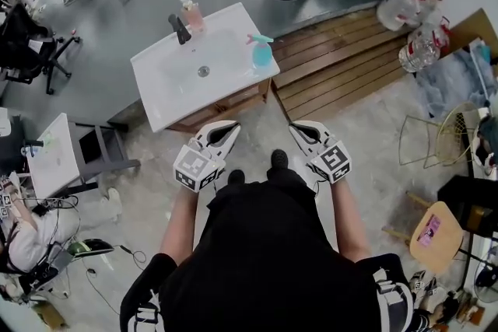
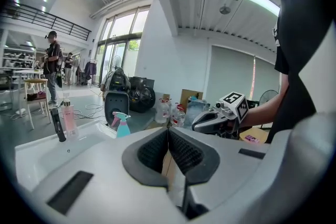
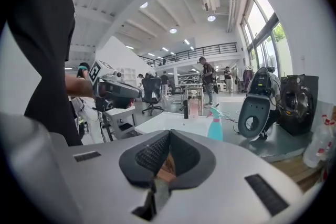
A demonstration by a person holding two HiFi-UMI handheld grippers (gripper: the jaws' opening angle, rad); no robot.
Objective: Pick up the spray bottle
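The spray bottle (image 1: pixel 261 52), light blue with a teal and pink trigger head, stands upright on the right rim of a white sink basin (image 1: pixel 167 85). It also shows in the left gripper view (image 2: pixel 122 126) and the right gripper view (image 3: pixel 214 126). Both grippers hover in front of the sink cabinet, well short of the bottle. My left gripper (image 1: pixel 229 129) is shut with nothing in it, its pads (image 2: pixel 157 152) meeting. My right gripper (image 1: pixel 299 130) is also shut and empty, pads (image 3: pixel 157 155) together. Each gripper sees the other beside it.
A pink bottle (image 1: pixel 191 12) and a black faucet (image 1: pixel 180 29) stand at the back of the sink. A wooden platform (image 1: pixel 350 58) lies to the right, with water jugs (image 1: pixel 405 4) beyond. A small white table (image 1: pixel 54 155) is at left, a wire chair (image 1: pixel 432 136) at right.
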